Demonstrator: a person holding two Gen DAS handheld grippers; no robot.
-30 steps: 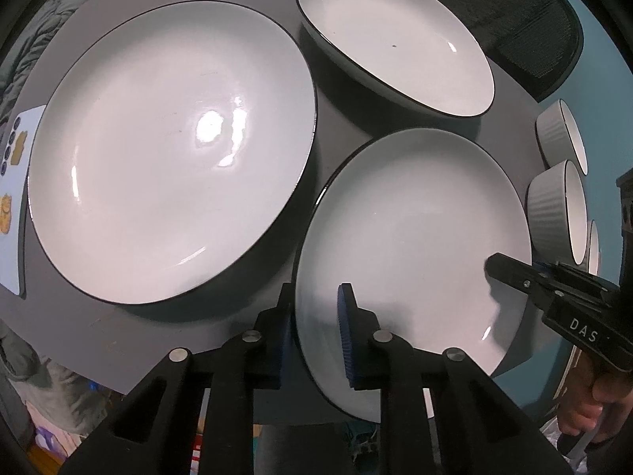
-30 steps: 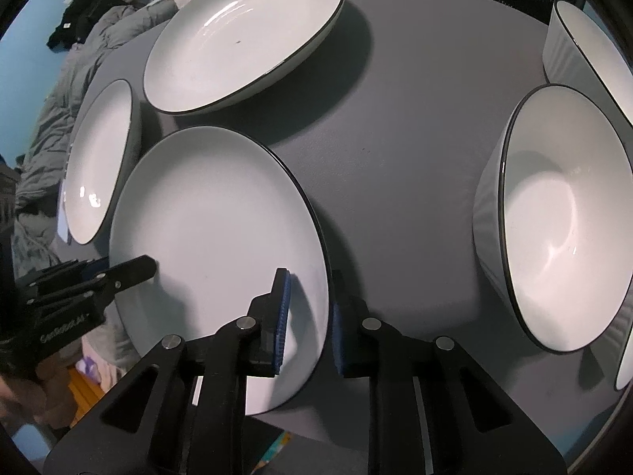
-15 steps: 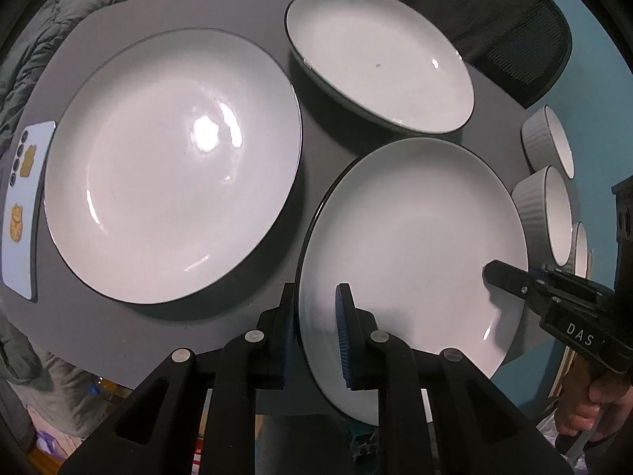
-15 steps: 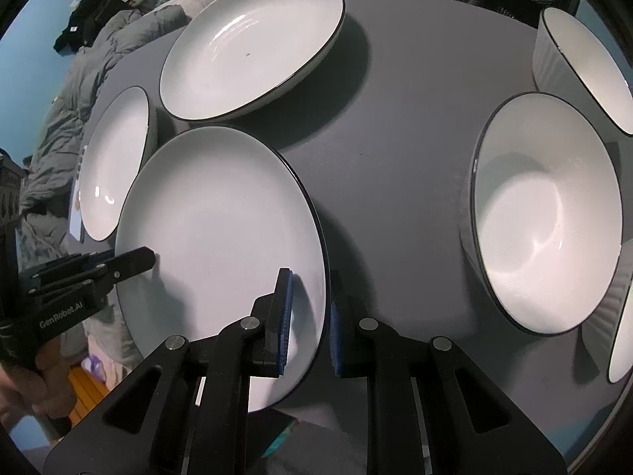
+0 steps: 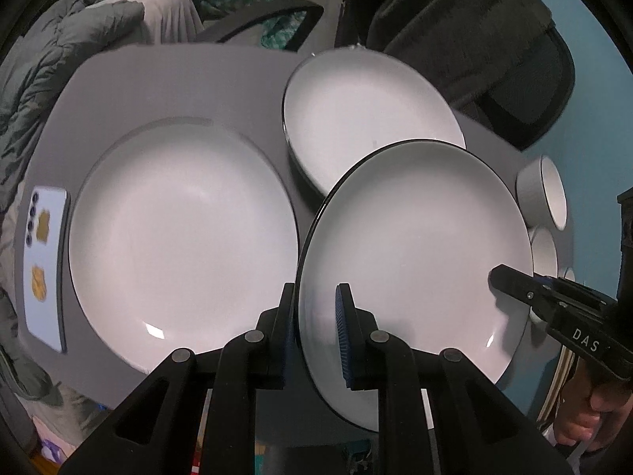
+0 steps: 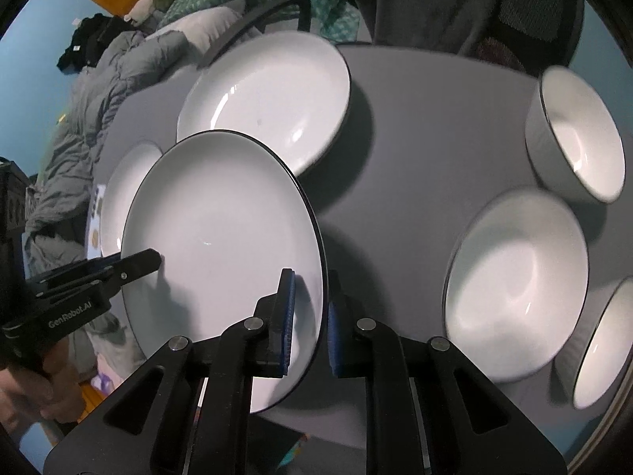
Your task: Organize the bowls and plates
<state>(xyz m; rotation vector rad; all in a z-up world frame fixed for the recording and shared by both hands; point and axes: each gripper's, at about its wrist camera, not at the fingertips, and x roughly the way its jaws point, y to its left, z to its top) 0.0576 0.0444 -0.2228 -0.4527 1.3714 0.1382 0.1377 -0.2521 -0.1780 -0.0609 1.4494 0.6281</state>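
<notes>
Gripping opposite rim edges, left gripper (image 5: 316, 332) and right gripper (image 6: 310, 322) hold the plate (image 5: 415, 245) clear of the table (image 6: 415, 126); large plate (image 5: 182, 237) lies frame-left, nearer the left gripper.

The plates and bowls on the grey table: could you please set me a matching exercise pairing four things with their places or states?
Things:
1. held plate
2. large plate
3. phone
4. deep plate

Places or states:
A. lying flat beside the large plate, at the table's edge
B. flat on the table, nobody touching it
C. partly hidden behind the held plate
D. gripped at opposite rims by the left claw and the right claw

Pairs: 1-D, 2-B, 3-A, 4-C
</notes>
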